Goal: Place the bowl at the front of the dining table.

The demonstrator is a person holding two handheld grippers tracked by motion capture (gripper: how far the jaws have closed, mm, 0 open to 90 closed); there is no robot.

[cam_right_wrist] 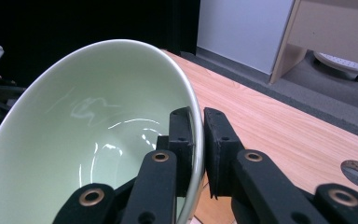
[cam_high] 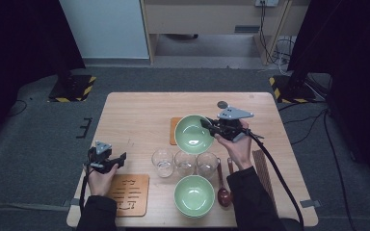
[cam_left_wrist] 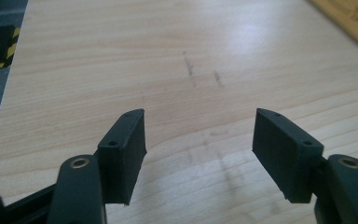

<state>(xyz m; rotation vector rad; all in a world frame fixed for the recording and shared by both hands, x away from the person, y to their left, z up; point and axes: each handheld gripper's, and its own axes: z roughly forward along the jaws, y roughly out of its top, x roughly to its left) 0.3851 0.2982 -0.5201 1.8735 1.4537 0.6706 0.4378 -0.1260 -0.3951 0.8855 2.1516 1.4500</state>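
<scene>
My right gripper is shut on the rim of a pale green bowl, which it holds tilted above the table. In the right gripper view one pad sits inside the green bowl and the other outside, pinching the wall at my right gripper. My left gripper hovers low over the table's left side, just above a wooden trivet. In the left gripper view my left gripper is open over bare wood with nothing between its pads.
A second green bowl sits near the front edge. Three clear glasses stand in a row behind it. A dark red spoon and chopsticks lie at the right. An orange coaster lies under the lifted bowl.
</scene>
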